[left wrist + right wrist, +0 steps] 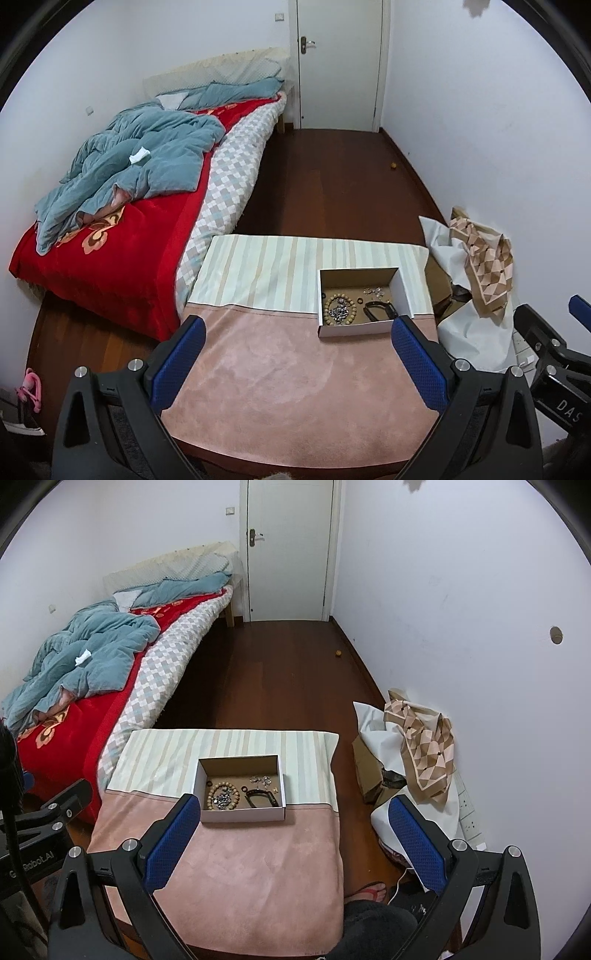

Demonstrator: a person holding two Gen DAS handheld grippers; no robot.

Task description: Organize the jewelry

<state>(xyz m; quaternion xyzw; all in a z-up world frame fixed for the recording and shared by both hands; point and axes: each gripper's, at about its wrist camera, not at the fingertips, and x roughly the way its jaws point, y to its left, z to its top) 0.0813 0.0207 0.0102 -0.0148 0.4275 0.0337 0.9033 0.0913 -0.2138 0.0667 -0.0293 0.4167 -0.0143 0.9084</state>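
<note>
A shallow cardboard box (360, 328) (243, 816) sits on a small table covered with a pink and striped cloth (280, 369) (251, 867). Inside lie a wooden bead bracelet (338, 308) (221, 795) around a silver chain, a black bangle (378, 309) (260, 796), and small silver pieces (373, 292) (260, 780). My left gripper (298, 328) is open and empty, held above the table's near half. My right gripper (293, 808) is open and empty, held above the table's right part; it also shows at the right edge of the left wrist view (554, 332).
A bed (122, 221) (74, 686) with a red blanket and blue quilt stands at the left. White bags and a patterned scarf (487, 266) (424, 746) lie on the floor by the right wall. A white door (340, 62) is at the back. A foot in a sandal (369, 891) is near the table.
</note>
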